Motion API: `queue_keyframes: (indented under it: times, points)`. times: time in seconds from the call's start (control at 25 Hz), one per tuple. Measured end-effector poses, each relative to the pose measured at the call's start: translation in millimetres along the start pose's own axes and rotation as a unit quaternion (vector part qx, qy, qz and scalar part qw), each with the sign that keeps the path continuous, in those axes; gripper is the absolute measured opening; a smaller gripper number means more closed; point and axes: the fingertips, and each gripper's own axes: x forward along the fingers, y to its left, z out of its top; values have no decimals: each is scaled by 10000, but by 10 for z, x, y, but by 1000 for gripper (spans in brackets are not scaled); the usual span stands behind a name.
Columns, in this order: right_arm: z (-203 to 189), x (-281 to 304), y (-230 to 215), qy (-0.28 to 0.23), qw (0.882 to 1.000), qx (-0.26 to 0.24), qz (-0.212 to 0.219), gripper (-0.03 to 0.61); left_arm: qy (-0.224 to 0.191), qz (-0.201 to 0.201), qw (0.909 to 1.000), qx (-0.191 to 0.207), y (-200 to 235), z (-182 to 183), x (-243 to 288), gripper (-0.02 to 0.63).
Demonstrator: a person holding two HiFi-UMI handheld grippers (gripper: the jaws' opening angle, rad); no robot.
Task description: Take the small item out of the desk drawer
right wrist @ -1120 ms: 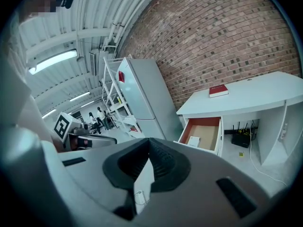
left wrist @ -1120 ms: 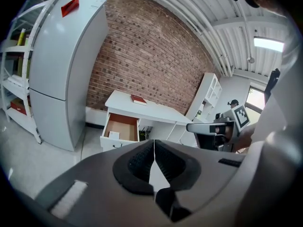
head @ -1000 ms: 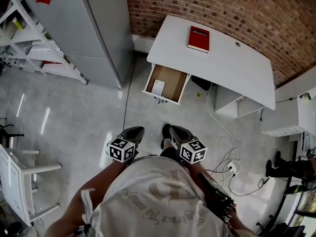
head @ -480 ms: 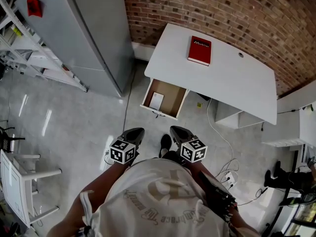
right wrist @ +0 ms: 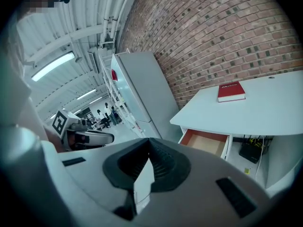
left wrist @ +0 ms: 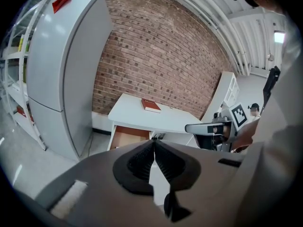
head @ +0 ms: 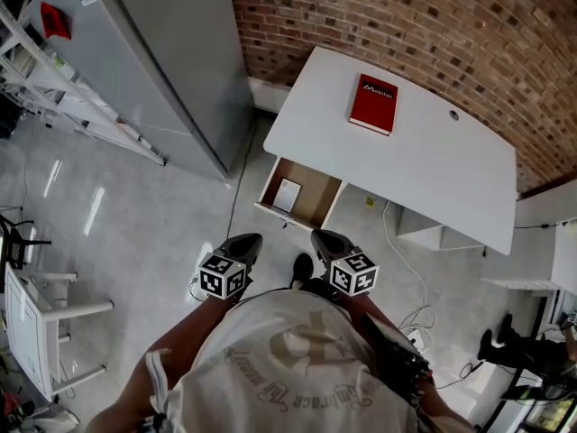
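Observation:
The white desk [head: 424, 165] stands against the brick wall with its drawer [head: 317, 199] pulled open. A small white item [head: 288, 194] lies in the drawer's left half. Both grippers hang close to the person's body, well short of the drawer. My left gripper [head: 247, 241] is shut and empty; its pads meet in the left gripper view [left wrist: 154, 144]. My right gripper [head: 324, 238] is likewise shut with nothing held [right wrist: 149, 144]. The open drawer [left wrist: 128, 137] [right wrist: 207, 142] shows ahead in both gripper views; the item is hidden there.
A red book [head: 372, 104] lies on the desk top. A tall grey cabinet [head: 171, 52] stands left of the desk, with metal shelving [head: 54, 97] beyond it. A white chair [head: 36, 323] is at the left edge. Cables [head: 415, 318] trail on the floor at right.
The desk and open drawer have slid lower in the head view, nearer to the grippers. Both grippers stay shut by the person's chest.

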Motion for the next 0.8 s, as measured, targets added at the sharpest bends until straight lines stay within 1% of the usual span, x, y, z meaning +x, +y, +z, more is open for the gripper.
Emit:
queue_keyframes:
  times: [0.12, 0.32, 0.52, 0.8]
  points:
    - [89, 69, -144, 55, 9999, -18, 102, 5, 44, 86, 9999, -35, 15, 93, 140, 9]
    - [147, 185, -359, 231, 9992, -220, 251, 5, 28, 232, 9997, -65, 40, 269, 394, 9]
    - [191, 264, -487, 257, 9985, -246, 417, 5, 5, 399, 9991, -125, 94, 329, 545, 9]
    - [372, 313, -782, 180, 9989, -198, 382, 5, -94, 667, 9977, -88, 176, 487, 638, 9]
